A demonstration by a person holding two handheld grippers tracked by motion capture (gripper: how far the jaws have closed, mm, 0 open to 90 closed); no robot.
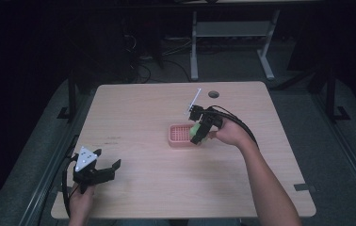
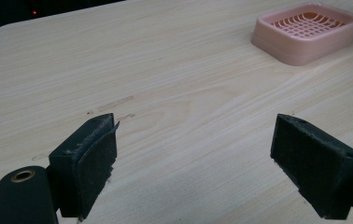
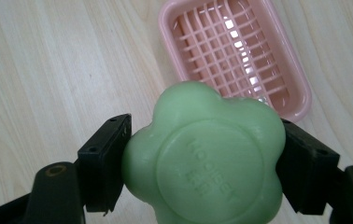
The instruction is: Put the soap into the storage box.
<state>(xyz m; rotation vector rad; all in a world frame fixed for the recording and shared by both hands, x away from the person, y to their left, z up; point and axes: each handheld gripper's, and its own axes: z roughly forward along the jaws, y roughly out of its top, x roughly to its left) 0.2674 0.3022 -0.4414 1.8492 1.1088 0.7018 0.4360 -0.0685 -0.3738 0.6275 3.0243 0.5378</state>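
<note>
A green flower-shaped soap is clamped between the jaws of my right gripper. In the high view that right gripper holds the soap just above the right end of a pink slatted soap dish. The right gripper view has the soap dish below and beyond the soap, with nothing in it. My left gripper rests near the table's front left corner, jaws spread wide with nothing between them. Its own view shows the left gripper over bare wood, the soap dish far off.
The light wooden table has a round cable hole near its far edge. A thin white stick rises from the right gripper. Another desk's legs stand on the dark floor behind.
</note>
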